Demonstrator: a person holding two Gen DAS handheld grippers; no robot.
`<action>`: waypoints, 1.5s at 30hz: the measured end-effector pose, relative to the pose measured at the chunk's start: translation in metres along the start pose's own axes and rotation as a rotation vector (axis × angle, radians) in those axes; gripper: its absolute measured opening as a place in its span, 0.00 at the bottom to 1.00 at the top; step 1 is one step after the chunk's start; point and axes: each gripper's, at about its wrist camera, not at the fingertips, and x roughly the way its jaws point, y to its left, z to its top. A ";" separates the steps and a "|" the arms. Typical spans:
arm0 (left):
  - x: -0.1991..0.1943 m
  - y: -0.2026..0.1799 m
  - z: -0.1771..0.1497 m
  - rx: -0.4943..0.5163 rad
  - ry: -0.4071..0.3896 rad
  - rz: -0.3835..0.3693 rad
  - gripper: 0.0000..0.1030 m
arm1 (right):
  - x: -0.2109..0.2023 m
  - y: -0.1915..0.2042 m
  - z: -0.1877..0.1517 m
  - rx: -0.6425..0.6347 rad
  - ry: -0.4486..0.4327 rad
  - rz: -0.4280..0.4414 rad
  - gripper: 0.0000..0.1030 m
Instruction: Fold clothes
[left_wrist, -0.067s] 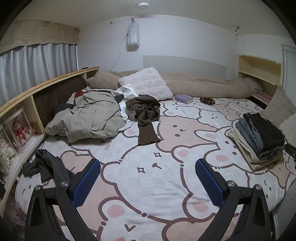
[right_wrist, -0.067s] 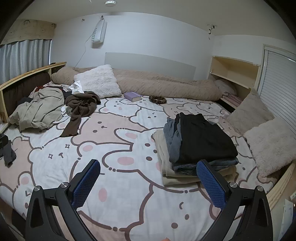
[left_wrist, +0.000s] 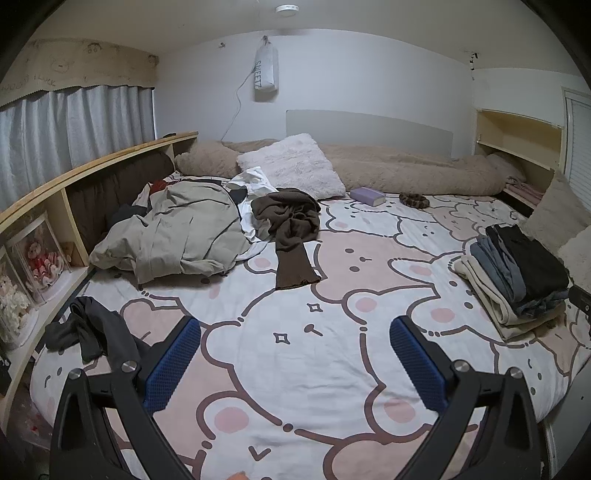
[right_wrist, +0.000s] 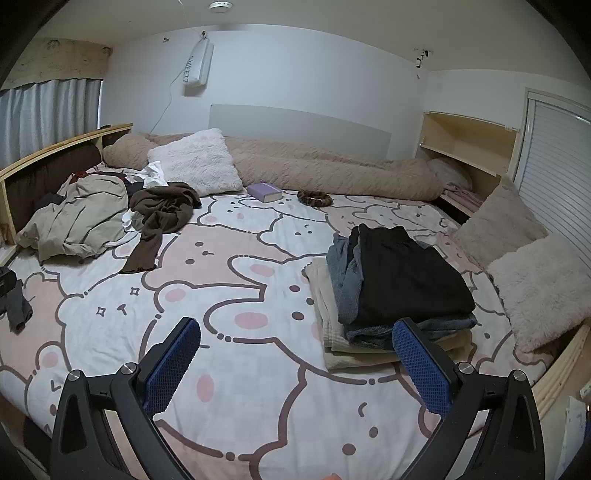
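Note:
A heap of unfolded clothes lies at the far left of the bed: a beige garment (left_wrist: 184, 229) (right_wrist: 81, 218), a white one (left_wrist: 255, 181) and a brown top (left_wrist: 291, 229) (right_wrist: 159, 218) with a sleeve trailing forward. A dark grey garment (left_wrist: 92, 332) (right_wrist: 14, 299) lies loose at the near left edge. A stack of folded clothes (left_wrist: 517, 273) (right_wrist: 391, 284), black on top, sits on the right. My left gripper (left_wrist: 295, 354) is open and empty above the bedsheet. My right gripper (right_wrist: 295, 354) is open and empty, just in front of the stack.
The bed (left_wrist: 332, 362) has a bear-print sheet. A white pillow (left_wrist: 291, 166), a long beige bolster (left_wrist: 406, 173), a purple book (left_wrist: 367, 195) and a leopard scrunchie (left_wrist: 413, 201) lie at the back. Wooden shelves (left_wrist: 55, 206) run along the left, grey cushions (right_wrist: 517, 251) on the right.

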 end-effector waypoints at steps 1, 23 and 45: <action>0.000 0.000 0.000 0.001 0.000 0.000 1.00 | 0.000 0.000 0.000 0.001 0.002 0.001 1.00; 0.007 0.002 -0.007 -0.006 0.018 -0.013 1.00 | 0.007 0.003 -0.001 -0.024 0.029 0.010 1.00; 0.007 0.012 -0.006 -0.052 0.006 -0.075 1.00 | 0.014 0.017 -0.002 -0.056 0.057 0.001 1.00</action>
